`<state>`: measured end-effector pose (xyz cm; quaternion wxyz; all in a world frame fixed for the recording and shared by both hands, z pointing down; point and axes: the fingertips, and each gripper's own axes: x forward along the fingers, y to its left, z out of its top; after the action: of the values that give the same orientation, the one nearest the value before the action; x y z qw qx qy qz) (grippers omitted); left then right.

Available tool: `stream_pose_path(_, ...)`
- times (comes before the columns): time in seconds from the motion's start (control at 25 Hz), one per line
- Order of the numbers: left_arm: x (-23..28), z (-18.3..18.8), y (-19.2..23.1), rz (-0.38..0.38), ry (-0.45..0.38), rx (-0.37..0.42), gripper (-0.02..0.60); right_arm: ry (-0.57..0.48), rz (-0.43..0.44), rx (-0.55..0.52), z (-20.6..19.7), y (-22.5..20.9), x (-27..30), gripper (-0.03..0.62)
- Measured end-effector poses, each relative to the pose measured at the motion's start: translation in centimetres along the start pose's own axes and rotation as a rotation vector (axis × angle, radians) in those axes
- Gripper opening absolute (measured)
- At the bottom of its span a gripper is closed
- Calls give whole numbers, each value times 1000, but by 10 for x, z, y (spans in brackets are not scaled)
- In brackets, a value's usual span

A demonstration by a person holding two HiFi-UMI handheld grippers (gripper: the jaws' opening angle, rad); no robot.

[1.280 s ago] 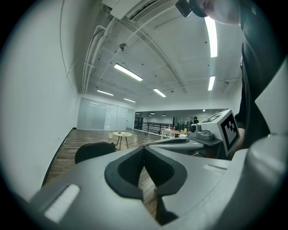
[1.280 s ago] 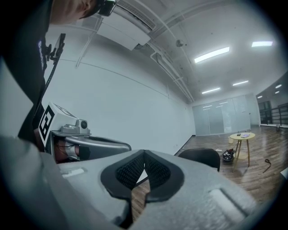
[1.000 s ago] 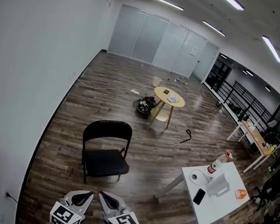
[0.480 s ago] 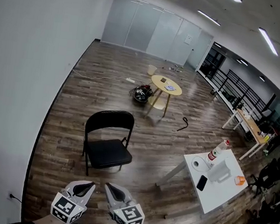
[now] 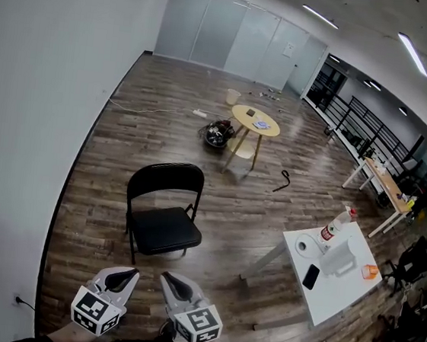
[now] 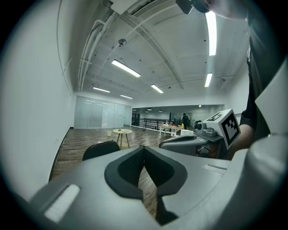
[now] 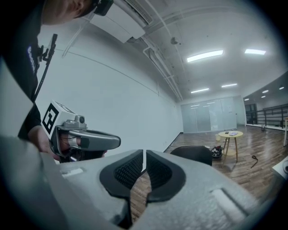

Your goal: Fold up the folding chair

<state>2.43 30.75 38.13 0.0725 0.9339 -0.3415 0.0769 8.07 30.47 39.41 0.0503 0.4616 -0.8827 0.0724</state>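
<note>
A black folding chair [image 5: 161, 214] stands unfolded on the wood floor, its seat facing me, and nothing touches it. It also shows ahead of the jaws in the left gripper view, the chair [image 6: 101, 149], and in the right gripper view, the chair [image 7: 193, 155]. Both grippers hang side by side at the bottom of the head view, well short of the chair. My left gripper [image 5: 129, 273] [image 6: 143, 147] is shut and empty. My right gripper [image 5: 168, 278] [image 7: 144, 152] has just been opening; a thin slit shows between its tips, with nothing in it.
The white wall [image 5: 37, 108] runs along the left. A white table [image 5: 345, 296] with a bottle, a roll and a phone stands at the right. Farther back are a round yellow table [image 5: 256, 122], a dark bundle [image 5: 217, 135] and a cable on the floor.
The two grippers have drifted slightly apart and the left one has shifted left in the head view. The chair sits a little higher in the picture and has not been touched.
</note>
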Motion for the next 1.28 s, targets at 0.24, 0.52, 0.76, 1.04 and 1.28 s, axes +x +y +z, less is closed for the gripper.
stream_pose_path(0.24,34,7,9,28,19,-6,2,-1,24,17,2,-39,11,25)
stream_pose_path(0.52,72,12,17,63,41,-8,2,0,64,39,1,-79,20,31)
stream_pose_path(0.76,97,17,28,105,58,-5,2,1,79,68,-1,-112,26,38)
stream_pose_path(1.04,115,16,32,155,72,-13,2,16,95,92,-10,-139,24,41)
stream_pose_path(1.28,125,18,38,158,77,-8,2,21,92,105,-14,-151,29,47)
